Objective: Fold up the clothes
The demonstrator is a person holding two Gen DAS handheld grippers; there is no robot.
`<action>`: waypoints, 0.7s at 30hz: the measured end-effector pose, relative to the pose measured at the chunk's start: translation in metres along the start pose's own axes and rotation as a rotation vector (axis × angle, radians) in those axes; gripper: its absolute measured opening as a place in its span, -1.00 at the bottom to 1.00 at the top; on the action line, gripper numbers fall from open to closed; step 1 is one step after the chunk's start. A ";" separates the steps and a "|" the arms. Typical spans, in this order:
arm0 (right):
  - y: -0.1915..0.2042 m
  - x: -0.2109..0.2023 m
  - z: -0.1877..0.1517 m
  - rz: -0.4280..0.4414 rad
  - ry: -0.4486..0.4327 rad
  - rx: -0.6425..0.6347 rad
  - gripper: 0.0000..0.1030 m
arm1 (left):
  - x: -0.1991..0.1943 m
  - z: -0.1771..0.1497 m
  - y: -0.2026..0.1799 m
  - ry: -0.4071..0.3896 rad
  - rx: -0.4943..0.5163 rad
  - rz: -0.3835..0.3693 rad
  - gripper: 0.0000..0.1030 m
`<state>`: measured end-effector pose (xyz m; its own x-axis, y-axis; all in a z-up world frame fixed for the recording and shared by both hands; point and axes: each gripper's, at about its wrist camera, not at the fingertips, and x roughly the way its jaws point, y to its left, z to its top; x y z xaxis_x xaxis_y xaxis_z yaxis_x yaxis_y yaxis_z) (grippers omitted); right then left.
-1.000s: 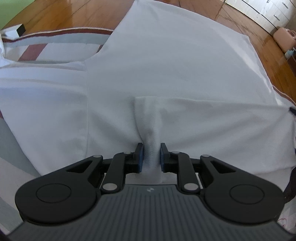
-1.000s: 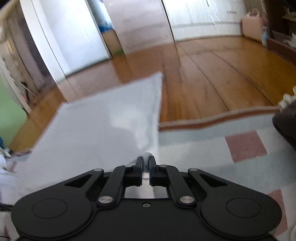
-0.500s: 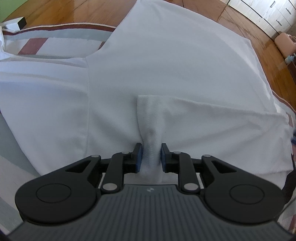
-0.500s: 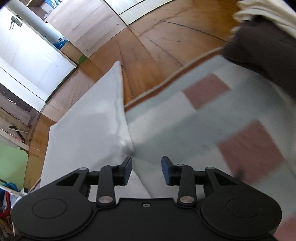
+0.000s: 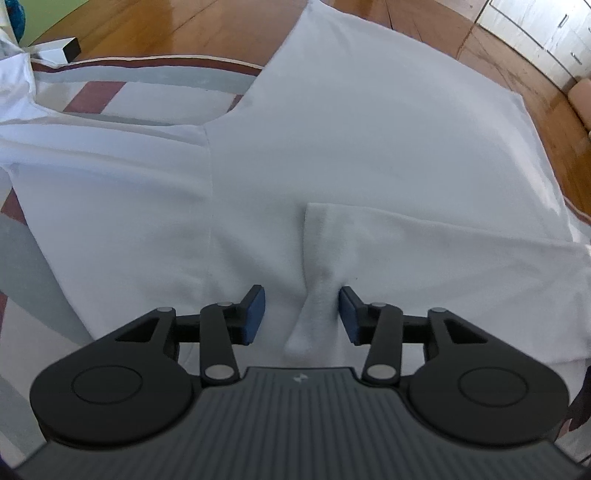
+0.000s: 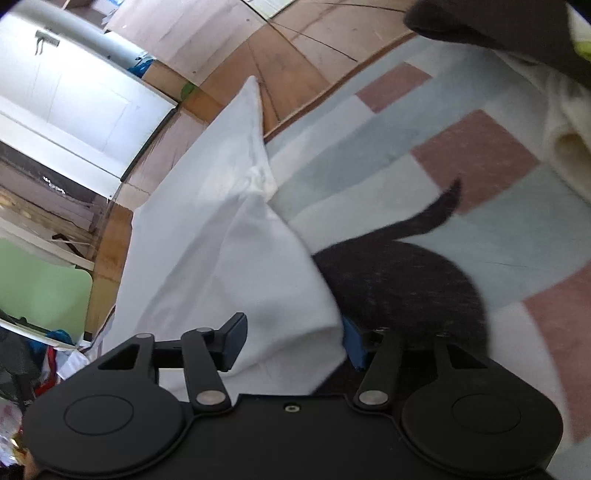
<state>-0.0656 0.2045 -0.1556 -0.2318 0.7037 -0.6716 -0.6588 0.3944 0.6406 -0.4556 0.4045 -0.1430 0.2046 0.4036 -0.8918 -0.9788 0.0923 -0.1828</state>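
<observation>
- Rug [image 5: 155,79]: checked in grey, white and dull red, with a dark border; it lies on a wooden floor [image 5: 155,22] and carries all the clothing
- White shirt [image 5: 369,140]: spread flat across the rug, far edge reaching over the floor; one sleeve [image 5: 424,243] is folded inward across the body, and a raised ridge of cloth runs from its end toward the left gripper
- Dark garment [image 6: 399,280]: lies on the rug just beside the shirt's near corner in the right wrist view
- Left gripper [image 5: 301,314]: jaws opening; the cloth ridge stands between the blue pads [image 5: 255,314], touching neither
- Right gripper [image 6: 291,341]: jaws closing; a fold of the white shirt lies between them, against the blue pad on the right side, clear of the other pad
- Markings: a small pale logo on the left gripper body; no readable writing anywhere
</observation>
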 end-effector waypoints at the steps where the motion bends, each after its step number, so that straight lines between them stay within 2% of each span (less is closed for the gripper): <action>1: 0.007 0.001 -0.001 -0.025 0.007 -0.035 -0.87 | -0.002 -0.001 0.002 -0.004 -0.004 0.005 -0.15; 7: 0.042 -0.033 -0.023 -0.203 -0.026 -0.297 -0.91 | -0.012 -0.015 0.023 0.046 -0.050 0.037 -0.04; 10: 0.030 -0.022 -0.035 -0.242 -0.020 -0.318 -0.91 | -0.016 -0.017 0.026 0.045 -0.056 0.073 -0.09; 13: 0.021 -0.024 -0.037 -0.240 -0.051 -0.198 -0.87 | -0.025 -0.019 0.033 0.007 -0.097 0.063 -0.03; 15: 0.013 -0.031 -0.036 -0.243 -0.058 -0.151 -0.64 | -0.029 -0.019 0.041 -0.010 -0.134 0.069 0.17; 16: 0.012 -0.036 -0.036 -0.242 -0.053 -0.139 -0.59 | -0.030 -0.019 0.045 -0.008 -0.158 0.066 0.20; 18: 0.008 -0.049 -0.038 -0.225 -0.053 -0.109 -0.23 | -0.029 -0.019 0.054 0.015 -0.214 0.037 0.34; 21: 0.001 -0.059 -0.053 -0.091 -0.004 -0.048 -0.19 | -0.026 -0.023 0.055 0.032 -0.231 -0.006 0.40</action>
<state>-0.0907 0.1319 -0.1350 -0.1666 0.6683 -0.7250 -0.7104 0.4285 0.5583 -0.5154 0.3782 -0.1394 0.2141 0.3741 -0.9023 -0.9542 -0.1173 -0.2750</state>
